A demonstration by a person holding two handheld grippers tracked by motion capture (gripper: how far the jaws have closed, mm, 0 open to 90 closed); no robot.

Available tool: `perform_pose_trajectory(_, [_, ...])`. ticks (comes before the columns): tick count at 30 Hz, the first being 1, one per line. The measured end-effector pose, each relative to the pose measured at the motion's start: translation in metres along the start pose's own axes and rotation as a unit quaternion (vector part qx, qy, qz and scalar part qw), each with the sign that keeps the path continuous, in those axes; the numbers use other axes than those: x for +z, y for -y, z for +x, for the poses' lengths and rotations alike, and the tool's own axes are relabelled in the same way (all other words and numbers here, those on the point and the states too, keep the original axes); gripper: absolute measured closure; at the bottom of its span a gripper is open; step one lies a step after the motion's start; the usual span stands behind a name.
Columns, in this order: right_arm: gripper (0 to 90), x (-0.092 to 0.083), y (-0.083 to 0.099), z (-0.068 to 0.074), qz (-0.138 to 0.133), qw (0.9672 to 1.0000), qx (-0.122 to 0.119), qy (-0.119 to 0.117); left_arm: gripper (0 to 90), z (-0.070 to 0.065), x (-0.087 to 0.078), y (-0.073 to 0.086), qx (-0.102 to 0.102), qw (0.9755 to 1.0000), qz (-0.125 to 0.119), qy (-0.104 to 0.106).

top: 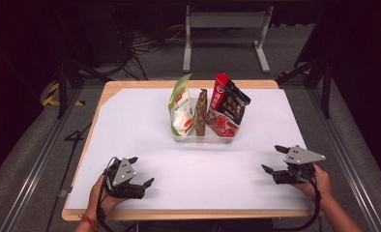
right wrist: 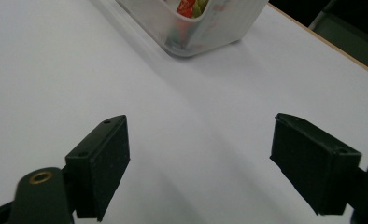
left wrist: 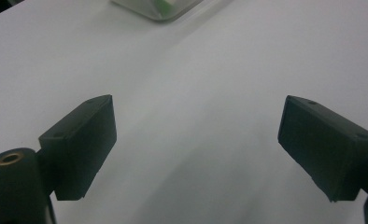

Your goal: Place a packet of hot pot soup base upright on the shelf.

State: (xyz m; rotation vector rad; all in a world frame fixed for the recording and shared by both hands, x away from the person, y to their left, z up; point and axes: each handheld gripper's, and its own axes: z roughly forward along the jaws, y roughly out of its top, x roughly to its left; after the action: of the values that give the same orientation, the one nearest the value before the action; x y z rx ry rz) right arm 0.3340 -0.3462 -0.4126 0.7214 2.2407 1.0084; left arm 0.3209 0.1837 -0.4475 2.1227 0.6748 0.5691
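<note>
- My left hand-held gripper (top: 136, 170) rests low over the white worktop (top: 145, 125) at about 7 o'clock in the high view; its jaws stand spread, with bare sheet between them.
- My right hand-held gripper (top: 274, 158) sits at about 4 o'clock, jaws likewise spread and holding nothing.
- Both point inward toward the clear bin (top: 204, 137), which stands at the worktop's middle, well apart from each.
- The bin holds three packets upright, side by side: a green and white pouch (top: 181, 110) toward 9 o'clock, a slim brown packet (top: 201, 112) in the middle, a red and black pouch (top: 227, 109) toward 3 o'clock.
- In the right gripper view the bin (right wrist: 205, 28) lies at 12 o'clock beyond the jaws; in the left gripper view only its corner (left wrist: 156, 8) shows at the top edge.
</note>
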Motion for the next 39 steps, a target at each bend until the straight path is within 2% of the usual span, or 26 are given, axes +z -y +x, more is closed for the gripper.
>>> perform_pose_trajectory(5, [19.8, -0.007, 0.008, 0.000, -0.005, 0.9999, 0.010, -0.003, 12.2, -0.001, 0.000, 0.000, 0.000, 1.0000, 0.000, 0.002])
perform_pose_trajectory(7, [18.7, -0.010, 0.012, 0.001, -0.003, 1.0000, 0.008, 0.000, 12.2, -0.001, 0.000, 0.000, -0.001, 1.0000, 0.000, 0.002])
perform_pose_trajectory(11, [18.5, -0.016, 0.021, 0.002, -0.004, 0.9998, 0.019, 0.007, 12.2, -0.001, 0.000, 0.000, -0.001, 1.0000, 0.000, 0.002])
perform_pose_trajectory(12, [18.5, -0.020, 0.025, 0.002, -0.004, 0.9996, 0.028, 0.010, 12.1, -0.002, 0.001, 0.000, 0.001, 1.0000, 0.001, 0.002])
perform_pose_trajectory(19, [18.2, -0.028, 0.036, 0.003, -0.003, 0.9990, 0.042, 0.017, 11.9, -0.002, 0.000, 0.000, 0.001, 1.0000, 0.000, 0.007])
perform_pose_trajectory(23, [18.2, -0.036, 0.041, 0.003, -0.017, 0.9983, 0.043, 0.034, 11.7, -0.002, -0.001, 0.000, -0.001, 0.9999, -0.006, 0.009])
perform_pose_trajectory(25, [18.2, -0.040, 0.045, 0.003, -0.021, 0.9980, 0.043, 0.042, 11.6, -0.003, -0.001, -0.001, 0.006, 0.9999, -0.004, 0.008])
perform_pose_trajectory(27, [17.7, -0.041, 0.048, 0.001, -0.019, 0.9975, 0.053, 0.041, 11.5, -0.004, -0.002, -0.002, 0.006, 0.9999, -0.003, 0.008])
perform_pose_trajectory(32, [17.6, -0.044, 0.050, -0.001, -0.021, 0.9973, 0.050, 0.049, 11.5, -0.004, -0.003, -0.003, 0.004, 1.0000, -0.006, 0.006])
perform_pose_trajectory(35, [17.5, -0.044, 0.054, -0.001, -0.020, 0.9970, 0.059, 0.045, 11.5, -0.004, -0.001, -0.004, 0.004, 1.0000, -0.004, 0.005])
perform_pose_trajectory(39, [17.4, -0.040, 0.055, 0.004, -0.003, 0.9981, 0.042, 0.045, 11.5, -0.004, 0.003, -0.005, 0.008, 0.9999, -0.002, 0.010])
